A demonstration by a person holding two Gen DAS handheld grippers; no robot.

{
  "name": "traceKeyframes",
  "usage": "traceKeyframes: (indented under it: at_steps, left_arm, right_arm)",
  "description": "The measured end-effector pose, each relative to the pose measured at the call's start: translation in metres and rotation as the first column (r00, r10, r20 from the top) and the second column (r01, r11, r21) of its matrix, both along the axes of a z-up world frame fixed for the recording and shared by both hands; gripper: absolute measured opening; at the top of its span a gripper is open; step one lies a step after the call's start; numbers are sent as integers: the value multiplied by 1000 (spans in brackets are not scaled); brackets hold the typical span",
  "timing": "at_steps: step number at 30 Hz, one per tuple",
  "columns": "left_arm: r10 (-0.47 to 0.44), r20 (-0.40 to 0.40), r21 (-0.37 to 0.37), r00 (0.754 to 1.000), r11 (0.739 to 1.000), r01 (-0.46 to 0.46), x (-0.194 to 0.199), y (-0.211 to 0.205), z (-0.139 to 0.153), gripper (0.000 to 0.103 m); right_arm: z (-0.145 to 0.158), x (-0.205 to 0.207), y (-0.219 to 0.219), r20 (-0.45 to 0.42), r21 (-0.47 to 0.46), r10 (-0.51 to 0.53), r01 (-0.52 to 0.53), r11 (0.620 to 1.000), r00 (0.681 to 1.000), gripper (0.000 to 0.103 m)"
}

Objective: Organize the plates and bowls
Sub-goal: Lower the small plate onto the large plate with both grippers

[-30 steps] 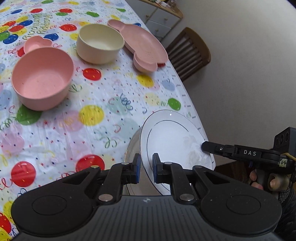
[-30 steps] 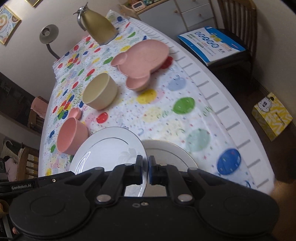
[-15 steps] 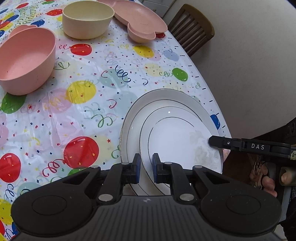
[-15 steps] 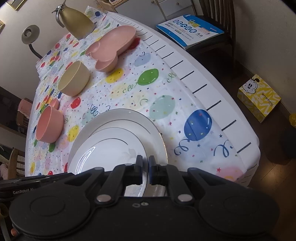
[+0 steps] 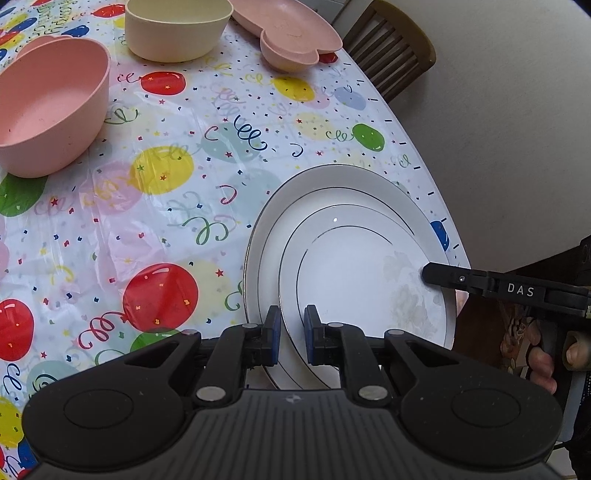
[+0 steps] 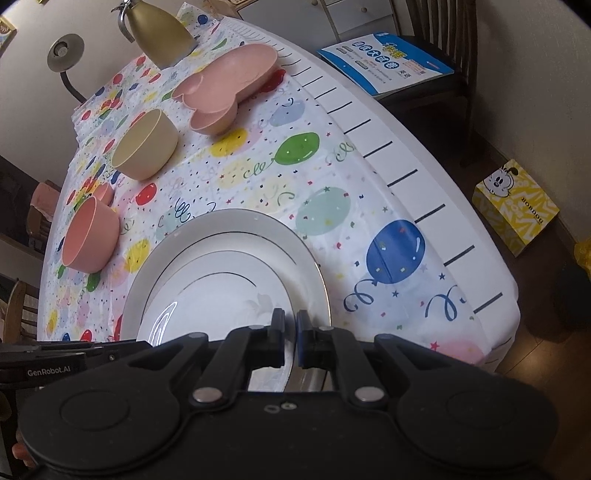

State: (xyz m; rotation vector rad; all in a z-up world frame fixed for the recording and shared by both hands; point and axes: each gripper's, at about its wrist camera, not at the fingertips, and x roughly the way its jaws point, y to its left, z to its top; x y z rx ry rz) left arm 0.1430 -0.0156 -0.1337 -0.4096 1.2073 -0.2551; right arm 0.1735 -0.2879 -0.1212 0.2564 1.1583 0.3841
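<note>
Left wrist view: the left gripper (image 5: 291,338) is clamped on the near rim of the smaller white plate (image 5: 354,280), one blue pad on each side of the rim. That plate lies inside a larger white plate (image 5: 266,236) on the balloon-print tablecloth (image 5: 166,206), near the table's right edge; plate count, white: two. The right gripper (image 5: 430,275) enters from the right, its black fingertips pinched on the right rim of the smaller plate, with a hand (image 5: 543,362) on its grip. Farther back stand one pink bowl (image 5: 48,110) at left, one cream bowl (image 5: 177,29) at far centre, and one pink divided plate (image 5: 291,33) at far right. A second, smaller pink dish (image 5: 40,42) shows partly behind the pink bowl. One wooden chair (image 5: 391,55) stands beyond the table edge. Right wrist view: the right gripper (image 6: 290,334) is closed on the near rim of the smaller white plate (image 6: 221,295), which rests in the larger white plate (image 6: 236,225). The left gripper (image 6: 55,356) shows at the lower left edge; its jaws are hidden here. Beyond lie one pink bowl (image 6: 90,236), one cream bowl (image 6: 146,146), one pink divided plate (image 6: 229,85) and one gold jug (image 6: 159,31). One blue booklet (image 6: 384,62) lies on a chair seat at far right, and one yellow box (image 6: 515,210) stands on the floor.
</note>
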Motion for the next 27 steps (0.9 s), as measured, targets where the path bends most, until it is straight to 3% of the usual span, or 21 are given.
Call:
traceKeyframes:
  at_steps: [27]
  left_arm:
    - [3, -84, -72, 996, 997, -9, 9, 15, -1, 12]
  right_arm:
    - [-5, 5, 1, -13, 6, 34, -34, 999, 999, 6]
